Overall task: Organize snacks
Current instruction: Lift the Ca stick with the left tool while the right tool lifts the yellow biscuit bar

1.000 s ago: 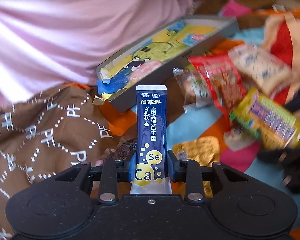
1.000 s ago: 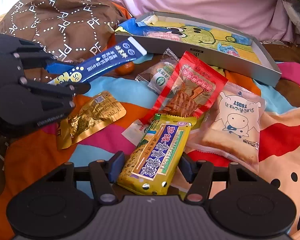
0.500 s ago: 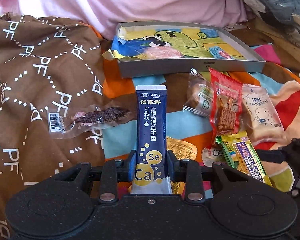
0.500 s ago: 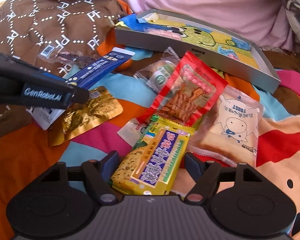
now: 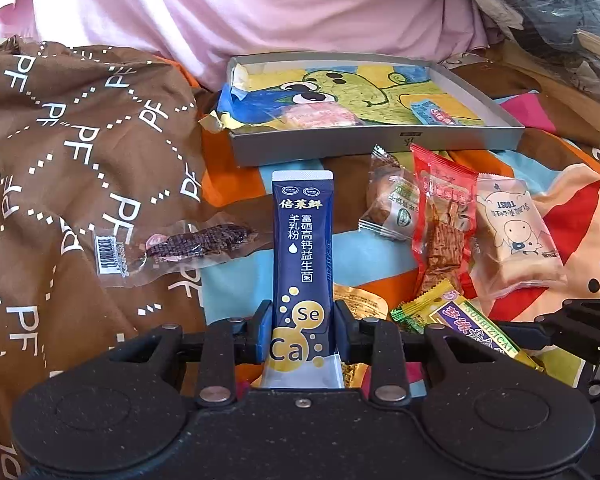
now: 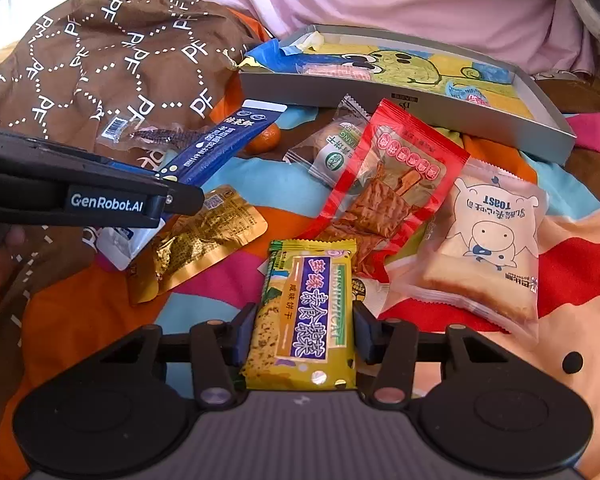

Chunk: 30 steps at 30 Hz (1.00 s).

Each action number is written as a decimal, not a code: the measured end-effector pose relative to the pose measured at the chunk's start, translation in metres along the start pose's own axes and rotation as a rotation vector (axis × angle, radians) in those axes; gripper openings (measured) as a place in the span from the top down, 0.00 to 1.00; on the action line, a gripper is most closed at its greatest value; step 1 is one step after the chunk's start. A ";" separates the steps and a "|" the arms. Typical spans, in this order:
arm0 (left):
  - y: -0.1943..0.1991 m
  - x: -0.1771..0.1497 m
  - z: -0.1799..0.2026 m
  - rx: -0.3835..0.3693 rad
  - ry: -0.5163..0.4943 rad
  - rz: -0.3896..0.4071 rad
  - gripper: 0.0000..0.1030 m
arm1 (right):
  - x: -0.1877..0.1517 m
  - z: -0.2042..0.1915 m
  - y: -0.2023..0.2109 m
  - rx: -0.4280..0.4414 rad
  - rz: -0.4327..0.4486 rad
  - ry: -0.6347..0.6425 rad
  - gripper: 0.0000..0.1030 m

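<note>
Blue sachet [image 5: 302, 256] in left hand-held gripper [image 5: 302, 334], seemingly clamped

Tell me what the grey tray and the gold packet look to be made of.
Grey tray: likely matte cardboard, with thin, flat walls and a printed cartoon liner inside. Gold packet: seemingly metallised foil film, glossy, crinkled, throwing bright glints.

Sunlit colourful bedspread [image 6: 228, 280], pink fabric [image 5: 260, 4] behind

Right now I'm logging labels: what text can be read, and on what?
"Se", "Ca": dark blue stick sachet in the left gripper.
"SUSHIZICAI": yellow-green biscuit packet in the right gripper.
"TOAST": clear pig-print bread pack.
"PF": brown patterned cloth.
"GenRobot.AI": left gripper's side.
Other print: too small.
</note>
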<state>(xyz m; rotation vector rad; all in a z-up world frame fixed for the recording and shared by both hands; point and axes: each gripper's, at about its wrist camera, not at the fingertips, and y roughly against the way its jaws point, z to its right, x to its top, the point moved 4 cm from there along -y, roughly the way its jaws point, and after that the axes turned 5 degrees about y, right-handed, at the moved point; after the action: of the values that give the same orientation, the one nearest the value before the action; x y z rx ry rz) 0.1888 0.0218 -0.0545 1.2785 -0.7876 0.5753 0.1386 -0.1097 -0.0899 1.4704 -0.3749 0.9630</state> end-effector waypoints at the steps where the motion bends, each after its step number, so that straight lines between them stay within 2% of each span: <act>1: 0.000 0.000 0.000 -0.001 -0.002 -0.001 0.68 | 0.000 0.000 0.000 0.000 -0.001 0.000 0.49; 8: 0.001 -0.001 0.001 0.001 -0.014 0.004 0.68 | 0.001 0.000 -0.008 -0.003 -0.030 -0.006 0.44; 10: 0.001 -0.001 0.002 0.001 -0.018 0.006 0.68 | 0.001 -0.002 -0.007 -0.001 -0.021 0.007 0.48; 16: 0.000 -0.003 0.002 0.010 -0.024 0.010 0.68 | 0.001 0.000 -0.001 0.010 -0.003 -0.008 0.50; 23: 0.004 -0.001 0.001 0.021 -0.022 0.050 0.68 | 0.003 -0.011 0.019 -0.084 0.072 0.134 0.50; 30: 0.012 0.002 0.002 0.030 -0.025 0.108 0.68 | 0.004 -0.018 0.034 -0.136 0.147 0.226 0.50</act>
<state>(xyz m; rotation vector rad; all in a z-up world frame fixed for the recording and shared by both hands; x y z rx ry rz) 0.1802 0.0222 -0.0451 1.2776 -0.8755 0.6614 0.1104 -0.0971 -0.0670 1.2094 -0.3782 1.1854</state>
